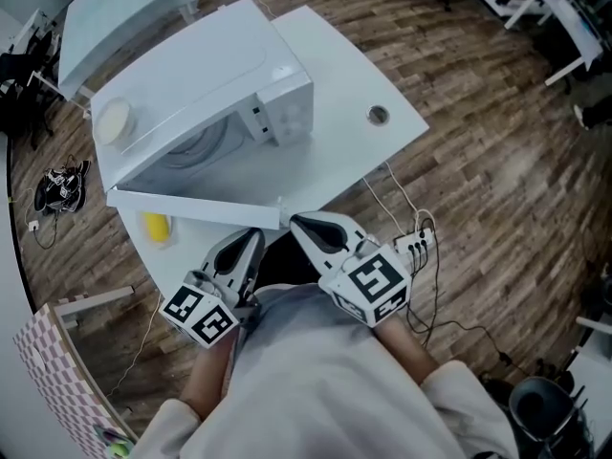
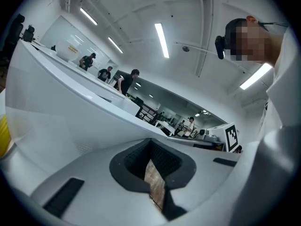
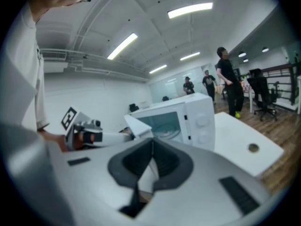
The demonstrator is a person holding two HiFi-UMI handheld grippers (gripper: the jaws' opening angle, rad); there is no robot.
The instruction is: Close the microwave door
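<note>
The microwave (image 1: 273,89) is sitting on the white tabletop (image 1: 335,46) with its door (image 1: 191,207) hanging wide open, swung out toward the person. The right claw (image 1: 298,222) is hovering just beside the door's free end, its jaws pressed together on nothing; its own view is looking past the door edge into the cavity. The left claw (image 1: 252,237) is hanging just below the door's edge, near the other claw, jaws likewise closed and empty. A yellow object (image 1: 156,226) is standing on the tabletop by the door, and a pale disc (image 1: 113,120) is lying on the microwave's roof
</note>
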